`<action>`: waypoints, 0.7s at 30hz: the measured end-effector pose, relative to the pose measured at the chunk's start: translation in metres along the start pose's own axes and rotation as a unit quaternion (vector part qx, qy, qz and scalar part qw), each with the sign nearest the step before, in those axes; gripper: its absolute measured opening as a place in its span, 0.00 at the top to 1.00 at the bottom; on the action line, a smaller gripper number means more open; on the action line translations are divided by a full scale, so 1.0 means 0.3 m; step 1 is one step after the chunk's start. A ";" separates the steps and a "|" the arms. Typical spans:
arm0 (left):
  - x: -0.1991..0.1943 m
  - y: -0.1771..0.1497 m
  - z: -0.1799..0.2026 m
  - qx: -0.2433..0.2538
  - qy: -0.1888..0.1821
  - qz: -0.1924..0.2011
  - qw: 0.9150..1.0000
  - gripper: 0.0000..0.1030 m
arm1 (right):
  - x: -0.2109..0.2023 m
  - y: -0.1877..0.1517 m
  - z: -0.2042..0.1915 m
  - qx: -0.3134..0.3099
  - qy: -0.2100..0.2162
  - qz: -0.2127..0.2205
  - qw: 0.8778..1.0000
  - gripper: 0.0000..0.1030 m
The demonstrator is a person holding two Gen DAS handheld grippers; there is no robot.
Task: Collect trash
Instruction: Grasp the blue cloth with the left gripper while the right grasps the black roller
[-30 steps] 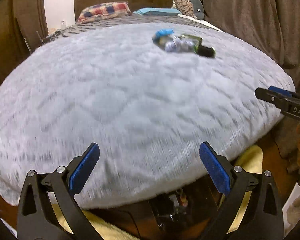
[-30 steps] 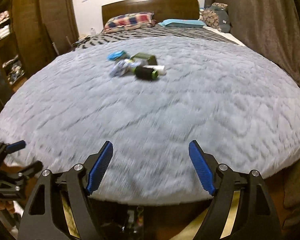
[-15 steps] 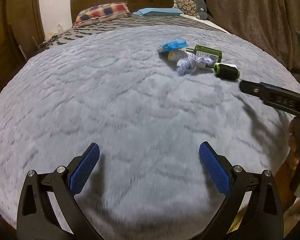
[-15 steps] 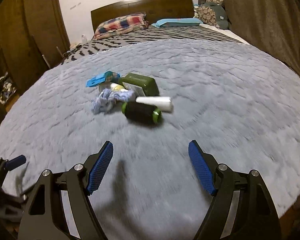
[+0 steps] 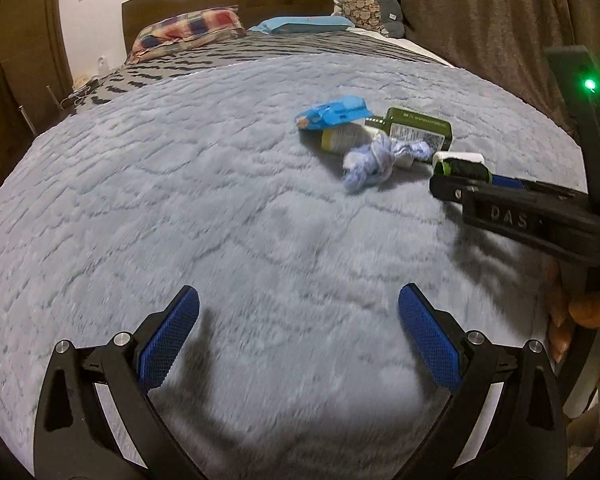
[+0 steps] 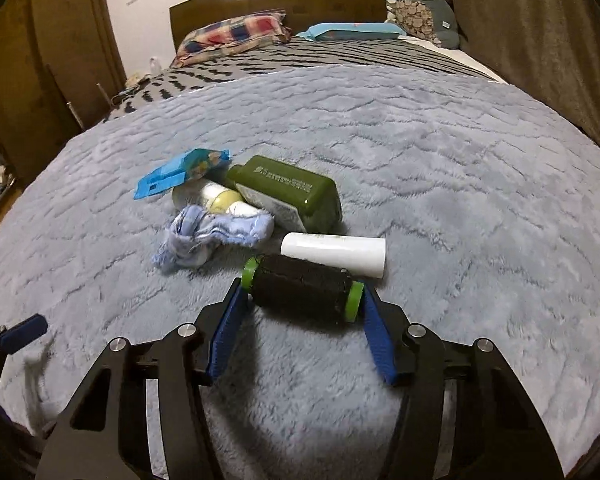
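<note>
On a bed point(image 6: 440, 168) spread with a grey-blue fleece blanket, the right claw point(image 6: 300, 300) now brackets a black roller with green end caps point(image 6: 300, 290), its blue pads closing on either end; a second ago it hung wide apart over bare blanket near the foot of the bed, the litter pile far ahead. Whether the pads already press on the caps cannot be told. Just behind the roller lies a white tube point(image 6: 334, 251), and beyond it a dark green bottle point(image 6: 288, 196) on its side, a crumpled pale-blue cloth point(image 6: 212, 236), a cream-capped small bottle point(image 6: 216, 200) and a blue wrapper point(image 6: 180, 172), all bunched together in the middle of the blanket. The left claw point(image 5: 296, 340) stands released over bare blanket, nothing between its pads; the pile, small and distant in its view before, sits much nearer and to its right, where the right claw reaches in from the frame's edge.
</note>
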State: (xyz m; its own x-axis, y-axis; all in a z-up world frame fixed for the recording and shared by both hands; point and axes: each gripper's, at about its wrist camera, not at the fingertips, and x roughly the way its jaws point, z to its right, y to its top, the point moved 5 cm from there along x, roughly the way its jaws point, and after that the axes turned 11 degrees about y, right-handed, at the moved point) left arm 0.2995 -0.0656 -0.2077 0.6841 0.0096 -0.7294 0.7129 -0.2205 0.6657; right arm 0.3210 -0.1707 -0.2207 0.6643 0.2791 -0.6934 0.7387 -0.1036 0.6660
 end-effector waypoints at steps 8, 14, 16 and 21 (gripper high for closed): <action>0.074 0.124 0.078 0.002 -0.029 0.006 1.000 0.16 | -0.110 -0.019 0.085 -0.005 -0.022 0.030 0.999 0.44; 0.142 0.208 0.139 0.004 -0.041 0.000 0.999 0.29 | -0.177 -0.041 0.158 0.005 -0.029 0.042 0.999 0.44; 0.172 0.232 0.157 0.000 -0.043 -0.006 0.999 0.30 | -0.186 -0.048 0.164 0.007 -0.025 0.043 0.999 0.44; 0.222 0.251 0.188 0.000 -0.049 -0.027 0.998 0.61 | -0.193 -0.072 0.163 0.004 -0.021 0.038 0.999 0.44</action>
State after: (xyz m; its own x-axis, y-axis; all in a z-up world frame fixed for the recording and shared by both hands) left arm 0.3899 -0.1367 -0.2149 0.6269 -0.0732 -0.7756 0.7481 -0.2215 0.6256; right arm 0.2722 -0.2312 -0.2084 0.7222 0.2299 -0.6524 0.6871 -0.1297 0.7149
